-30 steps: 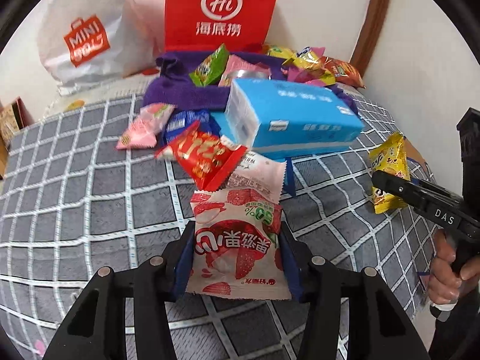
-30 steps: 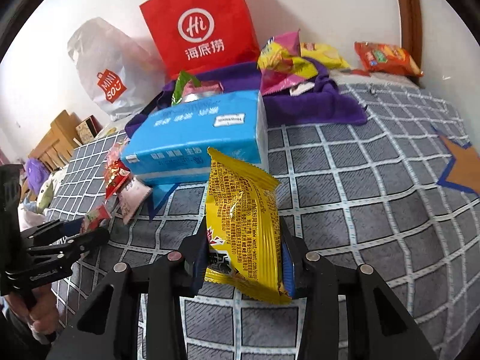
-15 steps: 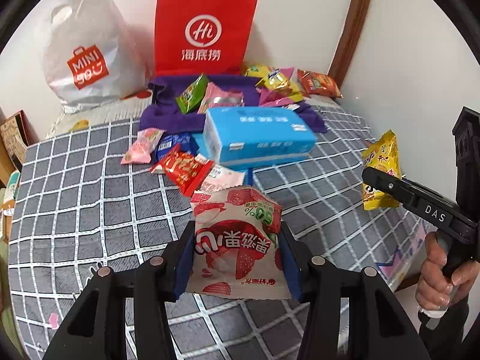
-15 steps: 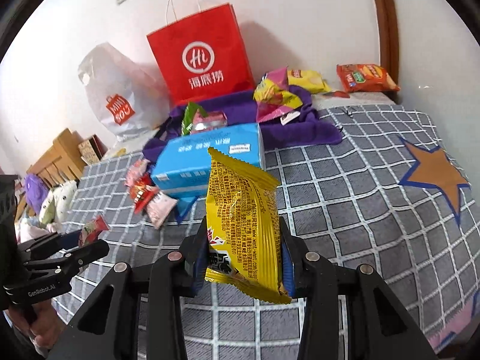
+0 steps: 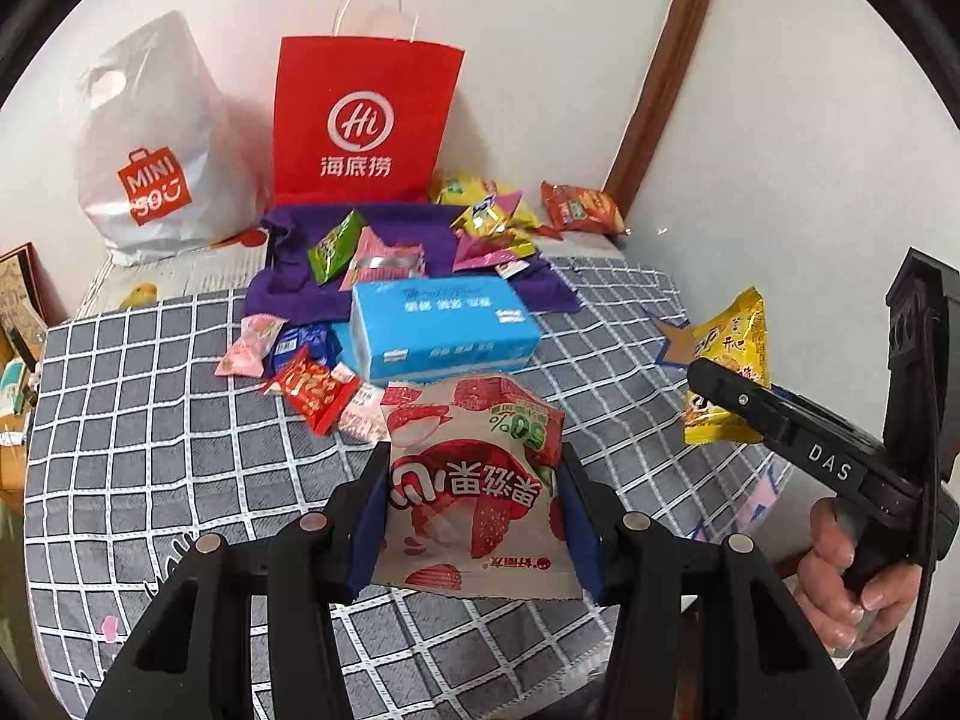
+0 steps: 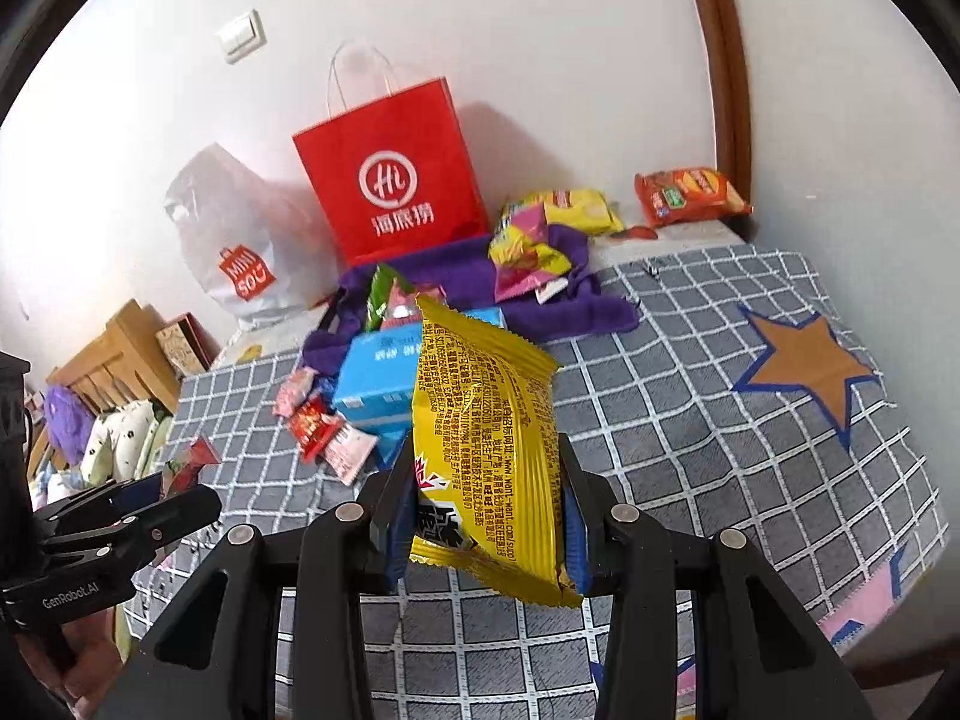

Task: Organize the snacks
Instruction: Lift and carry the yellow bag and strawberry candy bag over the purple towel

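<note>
My left gripper (image 5: 474, 516) is shut on a pink strawberry snack packet (image 5: 474, 480), held above the checked bed cover (image 5: 180, 450). My right gripper (image 6: 486, 534) is shut on a yellow snack packet (image 6: 486, 456), also held in the air; that packet shows at the right of the left wrist view (image 5: 729, 360). Loose snacks lie by a blue tissue pack (image 5: 441, 333): a red packet (image 5: 309, 393), a pink one (image 5: 249, 348) and a blue one (image 5: 300, 345). More snacks (image 5: 492, 222) lie on a purple cloth (image 5: 288, 276).
A red paper bag (image 5: 360, 126) and a white plastic bag (image 5: 150, 150) stand against the back wall. An orange chip packet (image 6: 690, 192) lies at the far right corner. The bed's right edge runs along a wall; wooden furniture (image 6: 114, 354) stands left.
Both grippers have pulled back and up from the snack pile with their packets still held. The tissue pack and bags now look smaller and farther away.
</note>
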### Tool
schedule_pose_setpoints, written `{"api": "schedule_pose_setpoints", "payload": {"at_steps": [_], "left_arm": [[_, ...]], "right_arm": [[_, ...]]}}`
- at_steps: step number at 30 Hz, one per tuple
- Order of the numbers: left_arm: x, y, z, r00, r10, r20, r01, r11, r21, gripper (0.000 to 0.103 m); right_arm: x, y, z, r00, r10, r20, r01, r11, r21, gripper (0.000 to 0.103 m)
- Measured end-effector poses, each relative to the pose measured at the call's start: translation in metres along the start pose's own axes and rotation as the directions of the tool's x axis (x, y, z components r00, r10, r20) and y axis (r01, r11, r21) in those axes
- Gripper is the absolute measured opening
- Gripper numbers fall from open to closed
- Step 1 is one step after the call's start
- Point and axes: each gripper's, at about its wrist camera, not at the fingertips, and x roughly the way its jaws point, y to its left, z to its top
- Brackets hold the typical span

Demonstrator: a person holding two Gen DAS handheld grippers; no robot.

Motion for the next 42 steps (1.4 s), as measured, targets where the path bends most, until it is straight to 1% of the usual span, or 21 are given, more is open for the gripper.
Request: {"api": "schedule_pose_setpoints", "payload": {"at_steps": [3,8,14,23,28,35,42], "left_arm": [[-0.005,-0.002,0.003,1.0,-0.024,0.009,0.024,1.0,0.004,0.049],[-0.007,-0.006,0.008,0.999,-0.045,0.011,0.045,0.999,0.01,0.049],[-0.005,-0.005,0.017,0.997,-0.079,0.01,0.079,0.997,-0.001,0.049],[0.0,-0.003,0.039,0.997,-0.072,0.026,0.072,0.997,0.012,0.049],[0.003,0.004,0.058,0.995,-0.087,0.042,0.087,0.996,0.003,0.049],[0.014,0.013,0.081,0.995,-0.079,0.053,0.079,0.997,0.005,0.049],[0.038,0.038,0.104,0.999,-0.029,0.045,0.03,0.999,-0.03,0.049]], "right_arm": [[-0.009,0.004,0.003,1.0,-0.002,0.017,0.002,1.0,-0.014,0.04],[-0.017,0.007,0.006,1.0,-0.004,0.029,0.005,1.0,-0.021,0.04],[-0.017,0.01,0.011,0.999,-0.006,0.033,0.007,1.0,-0.03,0.04],[-0.006,0.014,0.025,1.0,-0.002,0.031,0.003,0.999,-0.051,0.04],[0.003,0.022,0.039,0.999,-0.002,0.037,0.004,0.997,-0.076,0.04],[0.018,0.027,0.062,0.999,0.0,0.051,0.005,0.995,-0.098,0.04],[0.049,0.031,0.087,0.999,0.004,0.037,0.0,0.992,-0.124,0.04]]}}
